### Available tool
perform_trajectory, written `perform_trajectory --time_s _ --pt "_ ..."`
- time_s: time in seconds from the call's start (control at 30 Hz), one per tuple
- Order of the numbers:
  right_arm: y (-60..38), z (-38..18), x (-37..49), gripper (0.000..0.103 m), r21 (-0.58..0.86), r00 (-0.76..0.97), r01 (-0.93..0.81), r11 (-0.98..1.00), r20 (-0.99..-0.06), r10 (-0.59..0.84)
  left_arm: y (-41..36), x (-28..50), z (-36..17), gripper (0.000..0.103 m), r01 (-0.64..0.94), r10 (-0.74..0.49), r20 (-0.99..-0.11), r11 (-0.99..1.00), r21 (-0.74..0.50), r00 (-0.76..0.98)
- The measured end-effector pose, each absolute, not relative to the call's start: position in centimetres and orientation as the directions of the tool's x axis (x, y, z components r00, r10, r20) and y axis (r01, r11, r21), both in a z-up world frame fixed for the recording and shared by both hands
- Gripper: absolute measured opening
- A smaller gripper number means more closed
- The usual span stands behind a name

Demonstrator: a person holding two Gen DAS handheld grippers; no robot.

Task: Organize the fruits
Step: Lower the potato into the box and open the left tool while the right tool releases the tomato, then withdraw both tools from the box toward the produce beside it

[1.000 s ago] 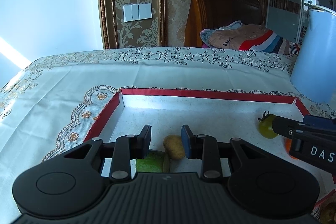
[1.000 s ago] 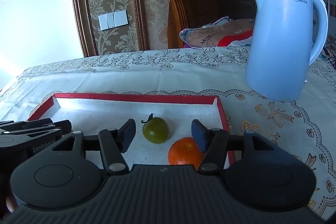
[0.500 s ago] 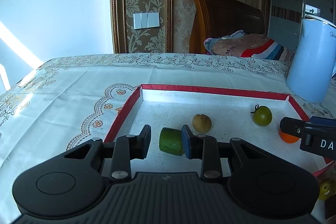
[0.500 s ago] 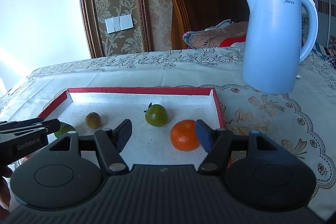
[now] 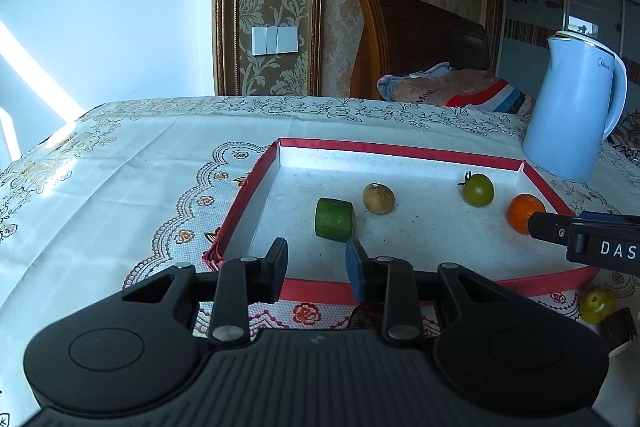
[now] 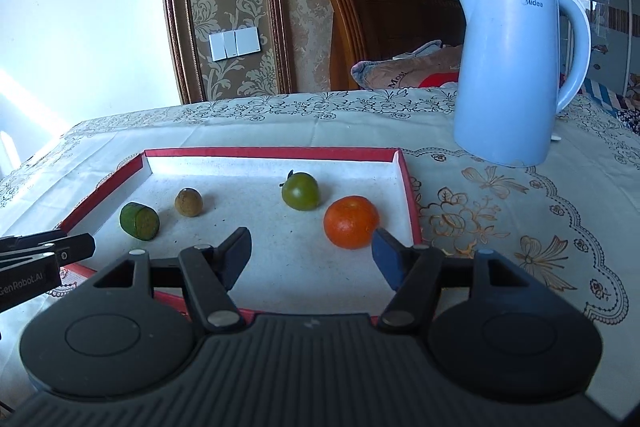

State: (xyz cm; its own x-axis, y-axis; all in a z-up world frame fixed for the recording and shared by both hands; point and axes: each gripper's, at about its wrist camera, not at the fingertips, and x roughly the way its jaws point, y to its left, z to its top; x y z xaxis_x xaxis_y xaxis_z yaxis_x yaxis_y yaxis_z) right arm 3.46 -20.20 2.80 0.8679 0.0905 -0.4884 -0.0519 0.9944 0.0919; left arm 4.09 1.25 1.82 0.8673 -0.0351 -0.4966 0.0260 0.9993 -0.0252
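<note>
I hold a two-finger gripper in each hand over a table covered with a pale embroidered tablecloth (image 5: 120,163). My left gripper (image 5: 316,269) hangs above the near rim of a shallow red-edged tray (image 5: 256,183), its jaws at their narrowest with only a small gap between the pads, and nothing is held in them. My right gripper (image 6: 310,257) hovers over the tray's near right part with its jaws about half open and empty; the orange (image 6: 351,221) lies on the tray floor just beyond its right fingertip, apart from it. Four fruits rest inside the tray in a loose row – from left to right, a cut green piece (image 5: 334,219) lying on its side, a small brown round fruit (image 5: 378,198), a green tomato-like fruit (image 5: 478,189) with a dark stem, and the orange at the right edge. On the cloth outside the tray's near right corner sit a small yellow-green fruit (image 5: 597,303) and, beside it, a dark brown object (image 5: 618,327) I cannot identify. A light blue electric kettle (image 6: 508,75) stands upright on the cloth beyond the tray's far right corner. Behind the table are a wooden headboard (image 6: 384,27) and patterned wallpaper.
</note>
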Motion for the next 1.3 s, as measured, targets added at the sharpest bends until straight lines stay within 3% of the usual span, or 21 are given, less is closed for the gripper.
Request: perform_trajectory --time_s 0.63,0.73,0.9,0.93,0.97,1.0,1.07,1.3 --pt "-21.0 1.8 0.7 0.065 0.113 0.87 -0.028 0.993 -0.487 0.08 1.2 2.5 0.9 0.031 0.116 -0.129 -0.526 0.992 -0.058 0.841" --pt "-21.2 1.8 0.3 0.072 0.118 0.874 -0.026 0.993 -0.48 0.08 1.1 2.6 0.7 0.031 0.121 -0.136 -0.54 0.991 -0.063 0.831" --pt "-21.1 1.8 0.3 0.072 0.112 0.874 -0.027 0.993 -0.48 0.077 0.7 2.6 0.4 0.031 0.11 -0.113 -0.536 0.993 -0.037 0.836" --pt "-21.0 1.8 0.3 0.072 0.108 0.874 -0.029 0.994 -0.48 0.078 0.5 2.6 0.4 0.032 0.11 -0.108 -0.535 0.994 -0.03 0.838" --pt "-21.0 1.8 0.3 0.072 0.109 0.874 -0.031 0.994 -0.48 0.08 0.5 2.5 0.4 0.04 0.108 -0.103 -0.534 0.994 -0.023 0.839" --pt "-21.0 1.7 0.2 0.072 0.112 0.874 -0.034 0.993 -0.48 0.084 0.5 2.5 0.5 0.055 0.11 -0.107 -0.532 0.994 -0.027 0.84" --pt "-21.0 1.8 0.2 0.072 0.112 0.874 -0.034 0.993 -0.479 0.084 0.6 2.2 0.7 0.066 0.12 -0.124 -0.512 0.992 -0.042 0.85" --pt "-21.4 1.9 0.1 0.074 0.139 0.877 -0.029 0.99 -0.472 0.092 -0.5 2.4 0.1 0.067 0.124 -0.094 -0.528 0.992 0.021 0.844"
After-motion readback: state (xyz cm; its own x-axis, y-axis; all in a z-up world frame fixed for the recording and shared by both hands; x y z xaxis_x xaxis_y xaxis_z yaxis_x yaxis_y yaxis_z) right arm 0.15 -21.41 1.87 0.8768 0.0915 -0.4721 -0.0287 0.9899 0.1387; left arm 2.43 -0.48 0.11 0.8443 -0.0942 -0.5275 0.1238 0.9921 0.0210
